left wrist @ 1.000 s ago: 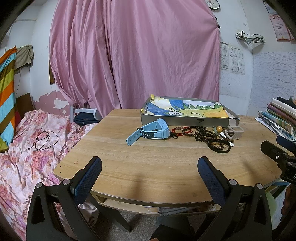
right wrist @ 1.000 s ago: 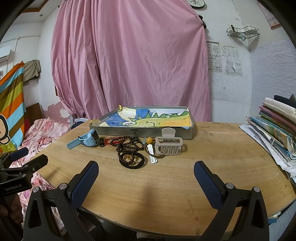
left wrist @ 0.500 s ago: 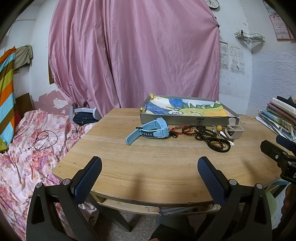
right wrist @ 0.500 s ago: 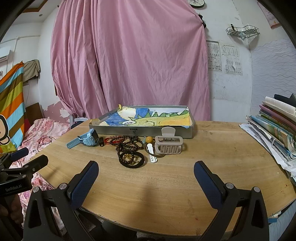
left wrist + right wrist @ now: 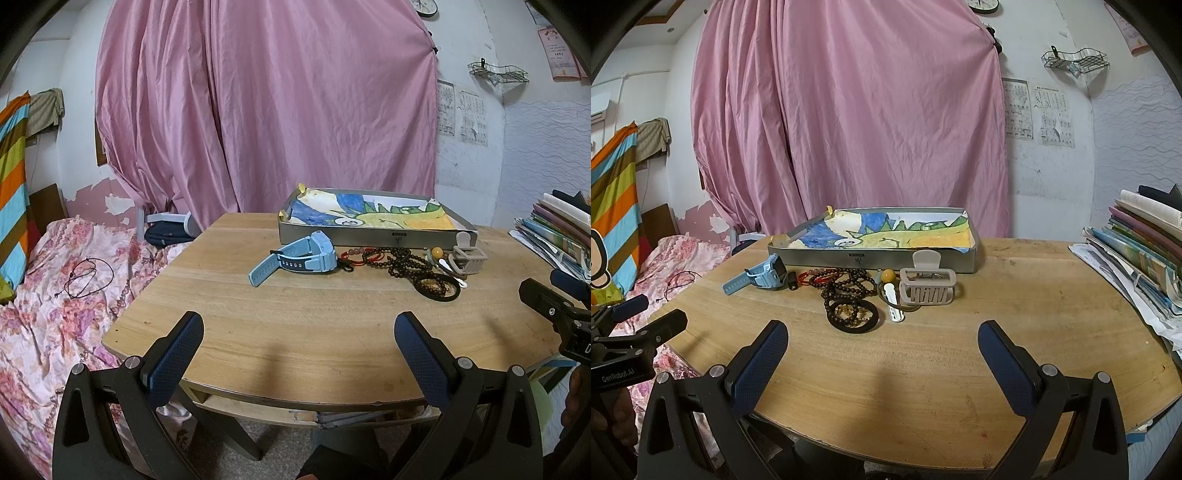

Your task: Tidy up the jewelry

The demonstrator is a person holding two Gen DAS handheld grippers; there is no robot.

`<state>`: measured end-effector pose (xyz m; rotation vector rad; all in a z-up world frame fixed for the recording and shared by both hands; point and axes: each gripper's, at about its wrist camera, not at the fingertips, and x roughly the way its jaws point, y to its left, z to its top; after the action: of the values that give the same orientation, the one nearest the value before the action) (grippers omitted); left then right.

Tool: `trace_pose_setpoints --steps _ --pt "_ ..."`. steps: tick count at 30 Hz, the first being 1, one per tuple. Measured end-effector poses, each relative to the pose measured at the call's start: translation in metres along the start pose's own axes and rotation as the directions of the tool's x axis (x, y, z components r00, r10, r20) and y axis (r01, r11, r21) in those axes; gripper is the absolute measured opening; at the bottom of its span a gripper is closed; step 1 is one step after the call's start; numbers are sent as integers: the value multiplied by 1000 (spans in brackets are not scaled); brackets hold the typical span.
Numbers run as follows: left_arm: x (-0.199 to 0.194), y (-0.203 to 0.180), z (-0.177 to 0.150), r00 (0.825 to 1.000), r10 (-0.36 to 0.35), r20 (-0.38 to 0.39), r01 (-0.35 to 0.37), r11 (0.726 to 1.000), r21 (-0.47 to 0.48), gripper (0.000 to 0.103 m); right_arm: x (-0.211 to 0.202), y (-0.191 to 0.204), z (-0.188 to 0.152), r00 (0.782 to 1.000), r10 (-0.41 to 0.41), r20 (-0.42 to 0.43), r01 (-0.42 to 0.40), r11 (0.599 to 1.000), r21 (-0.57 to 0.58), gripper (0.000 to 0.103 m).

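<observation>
Both grippers, left gripper (image 5: 298, 345) and right gripper (image 5: 882, 354), hang spread and empty over the round wooden desk (image 5: 1015, 314). The jewelry lies clustered just before the shallow grey picture-lined tray (image 5: 964, 260). A clean start likely means singling out the pale-blue plastic watch (image 5: 295, 258), which lies at the cluster's edge, rather than the tangled dark bead strands (image 5: 849, 286).

A home bedroom: floral bed (image 5: 55, 295), pink curtain (image 5: 258, 110).

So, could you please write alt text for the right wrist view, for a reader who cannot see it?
The open right gripper hovers over a round wooden table, empty, facing jewelry laid before a shallow grey tray lined with a colourful drawing: a blue watch, dark bead strands, a black bangle and a beige claw clip.
</observation>
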<state>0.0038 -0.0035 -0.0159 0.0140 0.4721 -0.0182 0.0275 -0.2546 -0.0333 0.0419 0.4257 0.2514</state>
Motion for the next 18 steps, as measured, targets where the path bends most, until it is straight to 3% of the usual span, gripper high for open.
trace_pose_setpoints --steps 18 --pt "8 -2 -7 1000 -4 -17 4 1000 2 101 11 -4 -15 1000 -12 -22 13 1000 8 103"
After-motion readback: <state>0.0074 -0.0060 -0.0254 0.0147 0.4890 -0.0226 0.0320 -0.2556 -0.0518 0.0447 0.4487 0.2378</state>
